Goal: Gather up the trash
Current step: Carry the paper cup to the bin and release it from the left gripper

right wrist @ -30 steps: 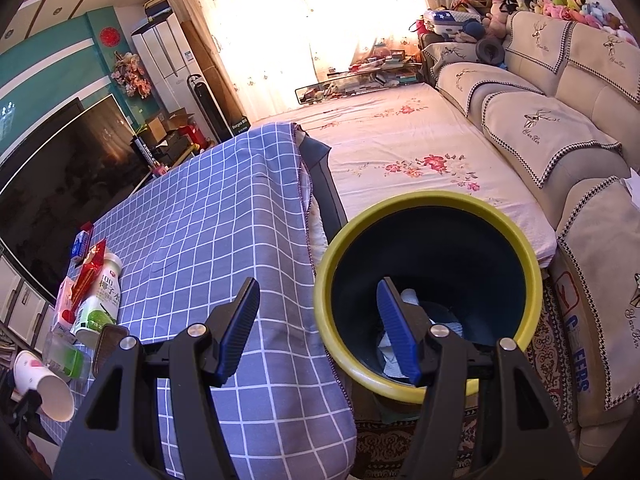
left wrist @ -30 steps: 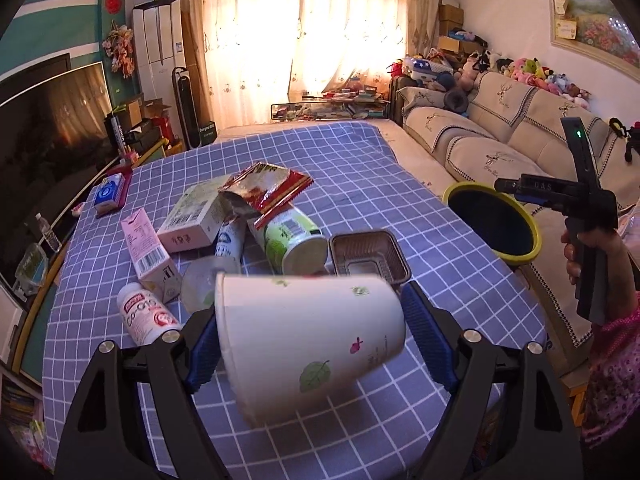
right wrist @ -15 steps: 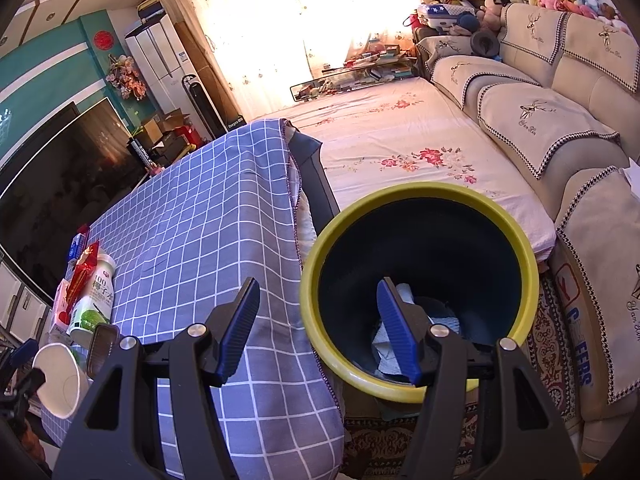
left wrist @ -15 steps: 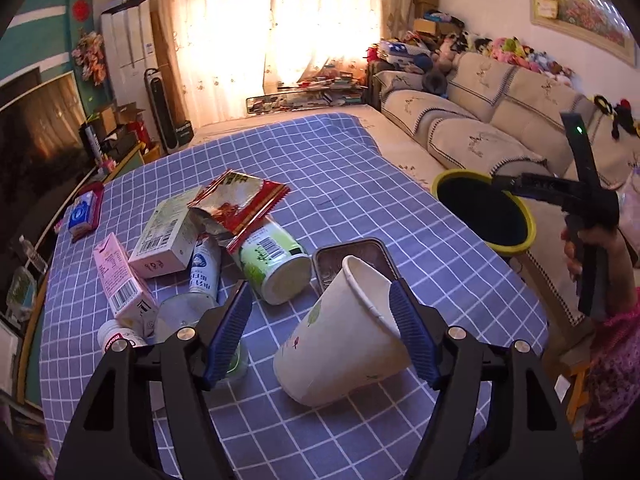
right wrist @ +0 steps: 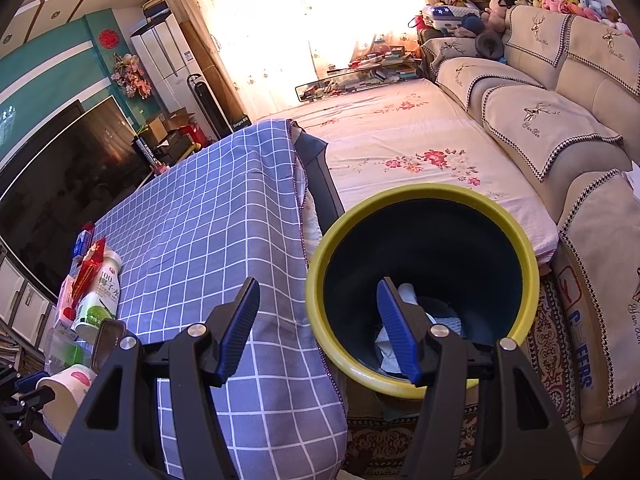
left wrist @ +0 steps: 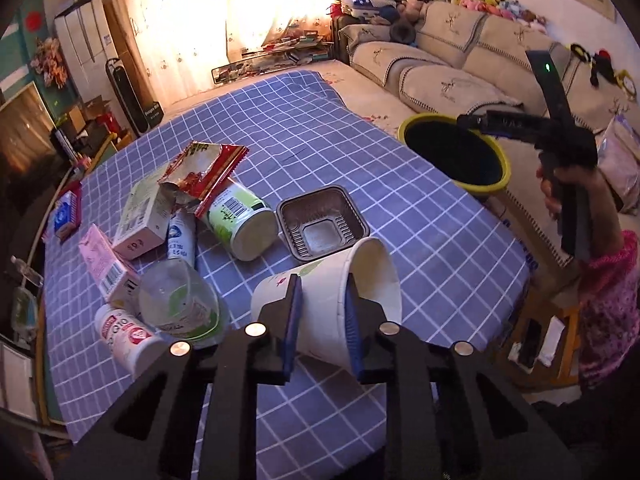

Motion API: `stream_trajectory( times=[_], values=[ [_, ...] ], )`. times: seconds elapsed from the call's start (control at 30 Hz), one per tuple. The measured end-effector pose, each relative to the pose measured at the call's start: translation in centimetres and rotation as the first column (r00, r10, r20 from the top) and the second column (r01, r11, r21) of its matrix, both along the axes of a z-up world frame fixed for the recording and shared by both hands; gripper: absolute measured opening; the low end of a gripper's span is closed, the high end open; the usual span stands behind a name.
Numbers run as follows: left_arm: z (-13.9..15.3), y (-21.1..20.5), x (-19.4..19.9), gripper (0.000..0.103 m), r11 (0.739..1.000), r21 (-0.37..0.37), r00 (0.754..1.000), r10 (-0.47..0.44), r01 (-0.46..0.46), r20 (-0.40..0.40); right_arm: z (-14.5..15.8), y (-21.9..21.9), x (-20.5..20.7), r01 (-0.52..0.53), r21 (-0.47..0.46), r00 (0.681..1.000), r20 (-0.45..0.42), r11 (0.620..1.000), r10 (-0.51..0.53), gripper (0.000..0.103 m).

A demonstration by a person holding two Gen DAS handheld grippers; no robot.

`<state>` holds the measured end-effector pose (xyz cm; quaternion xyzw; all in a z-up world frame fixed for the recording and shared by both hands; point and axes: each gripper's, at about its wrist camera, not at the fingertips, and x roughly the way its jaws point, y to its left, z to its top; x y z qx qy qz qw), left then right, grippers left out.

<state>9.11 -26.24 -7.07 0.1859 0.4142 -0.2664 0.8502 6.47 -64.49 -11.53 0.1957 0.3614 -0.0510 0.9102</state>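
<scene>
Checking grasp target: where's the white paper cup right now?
Left wrist view, bottom centre: the white paper cup lies tilted on the checked tablecloth, pinched between the left tongs, just in front of the brown plastic tray.

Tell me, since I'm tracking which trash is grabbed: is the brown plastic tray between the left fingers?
No, the left gripper pinches the white paper cup; the brown tray lies on the table beyond it.

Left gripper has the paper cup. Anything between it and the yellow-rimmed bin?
Nothing on the tablecloth blocks that path. The left gripper has just closed on the paper cup; the right gripper hangs open above the bin, partly over its mouth.
</scene>
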Motion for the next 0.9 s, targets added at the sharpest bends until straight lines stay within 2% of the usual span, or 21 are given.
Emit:
stream_trajectory(
  times=[0.07,0.1,0.17,0.27,0.47,0.6,0.73,0.83,0.9],
  values=[
    [0.3,-0.2,-0.7,0.012,0.999,0.042,0.999,-0.015,0.014,0.036,0.0,-0.1,-0.1,0.002,-0.002,1.000,-0.001,1.000,-0.002,0.058],
    [0.4,-0.3,-0.7,0.005,0.999,0.049,0.999,-0.025,0.023,0.044,0.0,-0.2,-0.2,0.004,-0.001,1.000,-0.001,1.000,-0.004,0.058],
    [0.9,-0.2,-1.0,0.004,0.999,0.026,0.998,-0.047,0.046,0.040,0.0,-0.4,-0.4,0.008,0.002,1.000,0.000,1.000,-0.008,0.058],
    [2.1,-0.3,-1.3,0.004,0.998,0.027,0.993,-0.052,0.049,0.102,0.0,-0.6,-0.6,0.013,0.004,1.000,0.002,1.000,-0.013,0.058],
    [4.6,-1.4,-0.3,0.004,0.995,-0.072,0.990,-0.058,0.068,0.129,1.0,-1.8,-2.1,0.044,0.007,0.998,0.043,0.999,-0.044,0.058],
    [5.6,-4.8,1.9,0.004,0.983,-0.146,0.987,-0.091,0.111,0.135,2.5,-3.2,-3.9,0.094,-0.017,0.992,0.082,0.995,-0.092,0.058],
    [5.0,-10.6,5.4,0.004,0.964,-0.217,0.987,-0.143,0.155,0.068,3.4,-5.0,-6.0,0.154,-0.036,0.983,0.106,0.987,-0.149,0.058],
    [3.8,-15.5,7.4,0.004,0.957,-0.222,0.982,-0.183,0.188,0.042,3.5,-6.5,-7.4,0.201,-0.038,0.974,0.111,0.979,-0.196,0.058],
    [2.3,-19.2,8.9,0.004,0.953,-0.224,0.977,-0.212,0.204,-0.011,3.3,-7.7,-8.2,0.229,-0.032,0.969,0.105,0.973,-0.225,0.058]
  ],
)
